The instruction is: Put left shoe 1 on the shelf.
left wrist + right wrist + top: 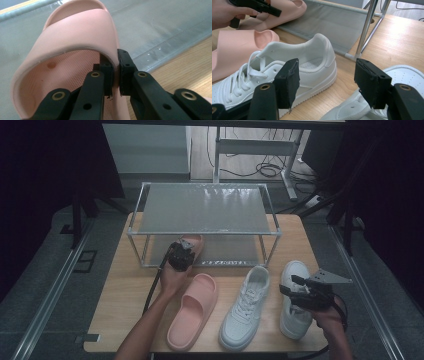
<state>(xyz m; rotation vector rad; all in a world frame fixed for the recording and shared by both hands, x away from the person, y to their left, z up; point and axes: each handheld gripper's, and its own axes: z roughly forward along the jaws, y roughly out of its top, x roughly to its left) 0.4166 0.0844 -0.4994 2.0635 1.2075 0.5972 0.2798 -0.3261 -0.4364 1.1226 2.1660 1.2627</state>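
My left gripper (115,72) is shut on the side wall of a pink slipper (75,32), one jaw inside the strap and one outside. In the high view this slipper (194,242) lies toe-first at the front of the shoe rack's lower shelf (225,251), with the left gripper (181,256) behind its heel. Its mate (194,310) lies flat on the table. My right gripper (327,80) stands open with nothing between its pads, beside the heel of a white sneaker (312,62). In the high view the right gripper (290,285) hovers over the second white sneaker (294,295).
The metal-framed rack (205,210) has a bare grey top shelf and stands at the back of the wooden table (125,290). Its front right leg (367,27) rises near the sneakers. Cables and a desk frame (260,150) lie on the floor beyond.
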